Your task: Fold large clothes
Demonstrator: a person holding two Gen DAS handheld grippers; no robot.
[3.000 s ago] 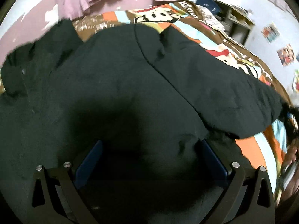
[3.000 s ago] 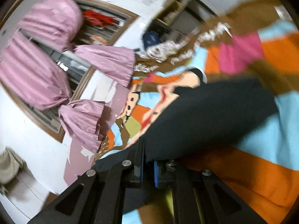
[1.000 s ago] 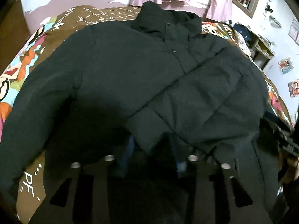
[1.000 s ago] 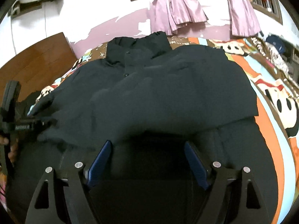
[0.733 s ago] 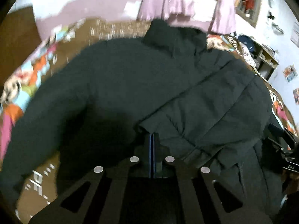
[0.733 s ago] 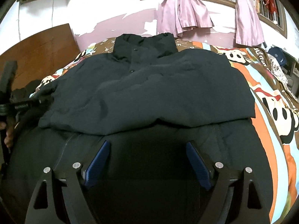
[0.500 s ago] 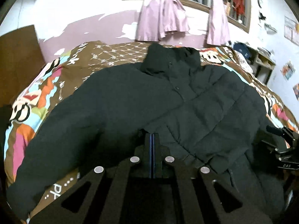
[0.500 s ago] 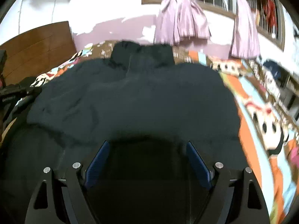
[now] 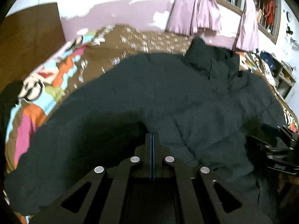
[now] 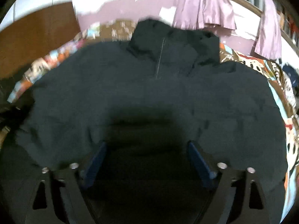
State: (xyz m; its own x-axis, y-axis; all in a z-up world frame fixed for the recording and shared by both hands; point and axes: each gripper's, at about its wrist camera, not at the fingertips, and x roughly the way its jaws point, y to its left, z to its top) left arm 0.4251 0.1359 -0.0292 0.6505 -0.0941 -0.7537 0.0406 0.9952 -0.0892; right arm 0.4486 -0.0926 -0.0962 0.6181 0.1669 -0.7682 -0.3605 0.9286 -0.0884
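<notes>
Right wrist view blurs the jacket (image 10: 149, 85) (hem in shadow).

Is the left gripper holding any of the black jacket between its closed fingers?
Cannot tell. In the left wrist view the left gripper is shut, only a thin blue seam showing; the black jacket lies dark beyond its tips.

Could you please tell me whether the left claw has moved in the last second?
Yes. The left claw has pulled back and up from the black padded jacket; the pink curtains now show fully.
</notes>
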